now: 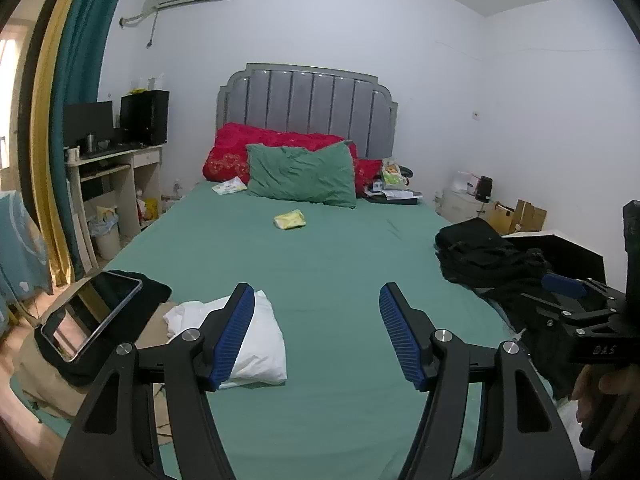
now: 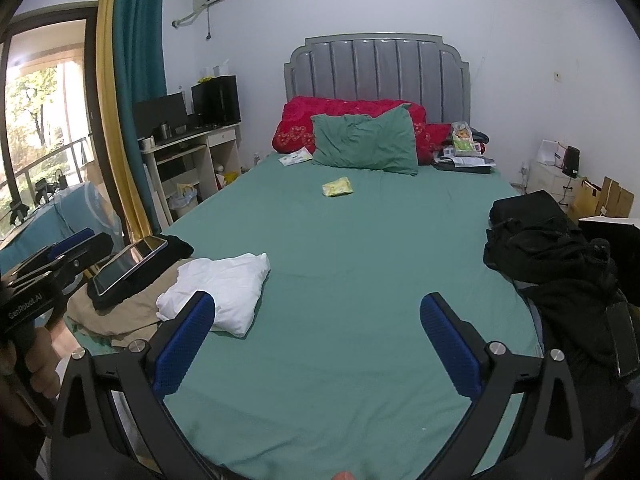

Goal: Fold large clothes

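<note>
I found the left gripper [image 1: 316, 334] with its blue-padded fingers [image 1: 236, 334] spread wide and nothing between them, poised over the green bed sheet [image 1: 332, 264]. The right gripper [image 2: 316, 344] stood likewise, fingers [image 2: 184, 346] apart and empty above the same sheet. Each gripper showed at the edge of the other's view. On the side of the left unit I read "GenRobot.AI"; the right unit bore a short white marking too small to make out.

Just beyond the left gripper's left finger lay a folded white garment [image 1: 248, 344] near the bed's left edge. Beside it, a tan cloth [image 2: 120, 312] carried a black cloth with a tablet [image 2: 132, 264] resting on top, screen up. A heap of black clothes [image 2: 552, 248] occupied the bed's right edge, its near portion cut off by the frame.

Further up the sheet lay a small yellow packet [image 1: 290, 220], then a green pillow [image 1: 302, 174] against a red quilt [image 1: 240, 148] and a grey headboard [image 1: 308, 100]. Printed packets and papers sat by the pillows; their lettering was illegible. A hand [image 1: 600, 392] gripped the right unit's handle, mostly hidden.
</note>
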Action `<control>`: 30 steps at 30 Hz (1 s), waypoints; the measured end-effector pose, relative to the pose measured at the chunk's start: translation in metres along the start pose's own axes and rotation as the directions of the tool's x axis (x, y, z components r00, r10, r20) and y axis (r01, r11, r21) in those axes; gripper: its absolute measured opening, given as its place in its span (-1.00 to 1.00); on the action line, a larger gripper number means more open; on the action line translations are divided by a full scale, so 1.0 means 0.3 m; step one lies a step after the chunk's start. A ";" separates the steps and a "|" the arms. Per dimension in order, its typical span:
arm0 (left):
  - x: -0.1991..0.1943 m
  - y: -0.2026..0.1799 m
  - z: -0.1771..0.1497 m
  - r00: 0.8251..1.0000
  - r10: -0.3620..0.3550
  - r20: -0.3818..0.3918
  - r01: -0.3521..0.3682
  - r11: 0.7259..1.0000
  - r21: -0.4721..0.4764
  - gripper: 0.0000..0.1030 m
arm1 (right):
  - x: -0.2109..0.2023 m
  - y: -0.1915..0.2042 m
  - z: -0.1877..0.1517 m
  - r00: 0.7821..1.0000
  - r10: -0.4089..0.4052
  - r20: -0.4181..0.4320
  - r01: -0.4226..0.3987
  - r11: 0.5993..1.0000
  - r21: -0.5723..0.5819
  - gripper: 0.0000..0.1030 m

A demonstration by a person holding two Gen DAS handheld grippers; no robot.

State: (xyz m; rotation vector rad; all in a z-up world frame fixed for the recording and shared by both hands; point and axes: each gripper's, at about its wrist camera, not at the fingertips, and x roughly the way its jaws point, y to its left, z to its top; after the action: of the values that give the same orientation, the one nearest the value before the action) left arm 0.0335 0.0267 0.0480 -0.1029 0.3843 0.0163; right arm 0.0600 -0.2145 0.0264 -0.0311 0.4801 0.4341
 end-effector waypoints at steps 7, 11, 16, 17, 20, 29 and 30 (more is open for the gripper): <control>0.003 0.001 0.007 1.000 -0.018 0.002 0.018 1.000 0.005 0.33 | 0.001 -0.004 0.001 1.000 0.001 0.001 -0.001 1.000 0.001 0.97; 0.003 0.005 0.007 1.000 -0.017 0.003 0.016 1.000 0.009 0.33 | -0.001 -0.010 -0.002 1.000 0.000 0.003 0.000 1.000 0.005 0.97; 0.002 0.004 0.008 1.000 -0.017 0.003 0.017 1.000 0.008 0.33 | -0.007 -0.015 -0.009 1.000 -0.002 0.004 0.002 1.000 0.011 0.97; 0.003 0.005 0.008 1.000 -0.017 0.003 0.017 1.000 0.009 0.33 | -0.008 -0.015 -0.010 1.000 -0.001 0.004 0.001 1.000 0.012 0.97; 0.003 0.006 0.007 1.000 -0.017 0.003 0.017 1.000 0.010 0.33 | -0.008 -0.013 -0.011 1.000 -0.004 0.005 0.004 1.000 0.012 0.97; -0.006 0.029 0.009 1.000 -0.014 0.000 0.014 1.000 0.009 0.33 | -0.010 -0.010 -0.014 1.000 -0.003 0.003 0.003 1.000 0.011 0.97; -0.008 0.033 0.009 1.000 -0.012 -0.001 0.012 1.000 0.009 0.33 | -0.009 -0.010 -0.014 1.000 -0.002 0.003 0.002 1.000 0.011 0.97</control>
State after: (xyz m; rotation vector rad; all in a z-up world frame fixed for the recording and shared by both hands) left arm 0.0320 0.0368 0.0504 -0.0968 0.3843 0.0022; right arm 0.0571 -0.2188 0.0238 -0.0200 0.4798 0.4294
